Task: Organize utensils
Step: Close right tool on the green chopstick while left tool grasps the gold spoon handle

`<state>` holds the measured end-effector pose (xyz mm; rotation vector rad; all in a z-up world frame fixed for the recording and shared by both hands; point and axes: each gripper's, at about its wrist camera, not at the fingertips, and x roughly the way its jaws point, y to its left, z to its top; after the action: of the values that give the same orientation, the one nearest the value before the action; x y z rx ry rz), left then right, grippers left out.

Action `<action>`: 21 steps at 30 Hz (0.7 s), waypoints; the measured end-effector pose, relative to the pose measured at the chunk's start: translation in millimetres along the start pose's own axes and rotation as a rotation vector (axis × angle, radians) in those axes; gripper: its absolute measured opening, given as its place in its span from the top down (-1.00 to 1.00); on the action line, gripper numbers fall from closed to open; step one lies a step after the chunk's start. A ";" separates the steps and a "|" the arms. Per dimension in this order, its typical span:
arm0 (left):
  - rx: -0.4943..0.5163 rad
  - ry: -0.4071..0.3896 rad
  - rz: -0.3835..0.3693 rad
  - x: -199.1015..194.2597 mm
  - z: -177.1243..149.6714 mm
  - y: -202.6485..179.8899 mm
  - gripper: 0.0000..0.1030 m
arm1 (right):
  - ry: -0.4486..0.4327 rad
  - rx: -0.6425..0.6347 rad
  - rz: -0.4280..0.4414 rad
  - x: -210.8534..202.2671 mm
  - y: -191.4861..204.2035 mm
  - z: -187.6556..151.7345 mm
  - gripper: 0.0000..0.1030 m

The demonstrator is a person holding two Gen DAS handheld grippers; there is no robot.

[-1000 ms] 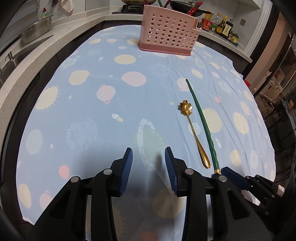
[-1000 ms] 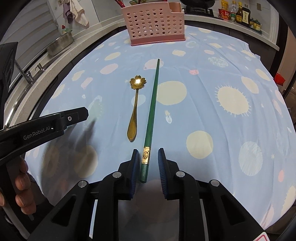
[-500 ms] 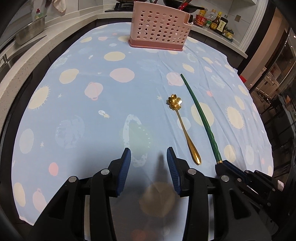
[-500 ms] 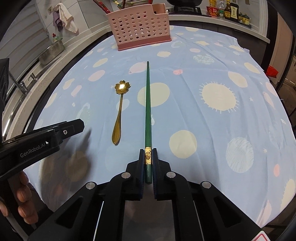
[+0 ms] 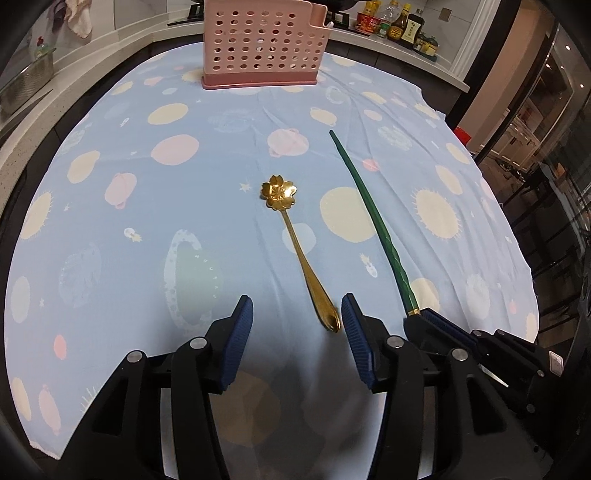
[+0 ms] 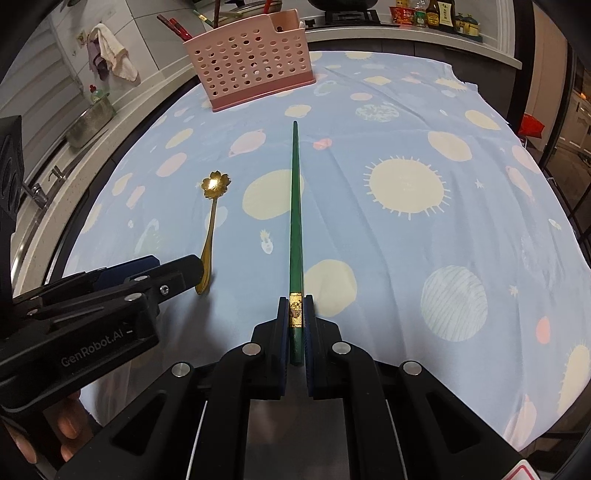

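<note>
A gold spoon (image 5: 295, 243) with a flower-shaped bowl lies on the blue patterned cloth (image 5: 147, 206). Its handle end sits between the fingers of my left gripper (image 5: 295, 314), close to the right finger (image 5: 354, 332). The jaws are opening and the pads do not press on the spoon. My right gripper (image 6: 295, 306) is shut on the gold-banded end of a green chopstick (image 6: 295, 206), which lies pointing away. A pink perforated utensil holder (image 5: 262, 48) stands at the far edge of the cloth. The right wrist view also shows the spoon (image 6: 212, 218), the holder (image 6: 255, 62) and the left gripper (image 6: 173, 275).
Sauce bottles (image 5: 399, 26) line the back counter. A metal basket (image 6: 90, 118) sits by the sink on the left, with a towel (image 6: 114, 51) hanging above it. The cloth drops off the table edge on the right (image 5: 517, 240). Fingers of a hand (image 6: 66, 428) grip the left tool.
My left gripper moved right until the spoon handle's end lay between its fingers, and its jaws widened. My right gripper closed on the chopstick's end.
</note>
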<state>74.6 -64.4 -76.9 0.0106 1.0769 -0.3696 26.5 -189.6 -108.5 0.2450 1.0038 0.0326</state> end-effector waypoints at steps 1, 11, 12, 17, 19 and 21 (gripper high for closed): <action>0.002 0.003 -0.003 1.5 -0.2 -1.3 0.09 | 0.000 0.001 0.001 0.1 -0.3 0.0 0.87; 0.009 0.014 -0.021 6.9 -2.6 -3.1 0.51 | 0.000 0.005 0.010 1.0 -1.6 0.0 0.87; 0.011 0.015 -0.024 6.9 -3.2 -3.4 0.60 | 0.000 0.006 0.010 0.9 -1.5 0.0 0.86; 0.010 0.016 -0.042 5.7 -4.9 -1.8 0.77 | 0.000 0.006 0.010 1.1 -1.5 0.5 0.87; 0.009 0.014 -0.042 4.4 -5.3 -0.4 0.78 | -0.001 0.006 0.010 0.8 -1.5 0.5 0.87; 0.003 0.006 -0.040 1.3 -5.5 2.0 0.78 | -0.004 0.007 0.011 -0.4 -1.7 0.3 0.87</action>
<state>71.0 -61.9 -81.0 -0.0067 1.0841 -0.4076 26.4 -191.4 -108.4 0.2570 0.9990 0.0385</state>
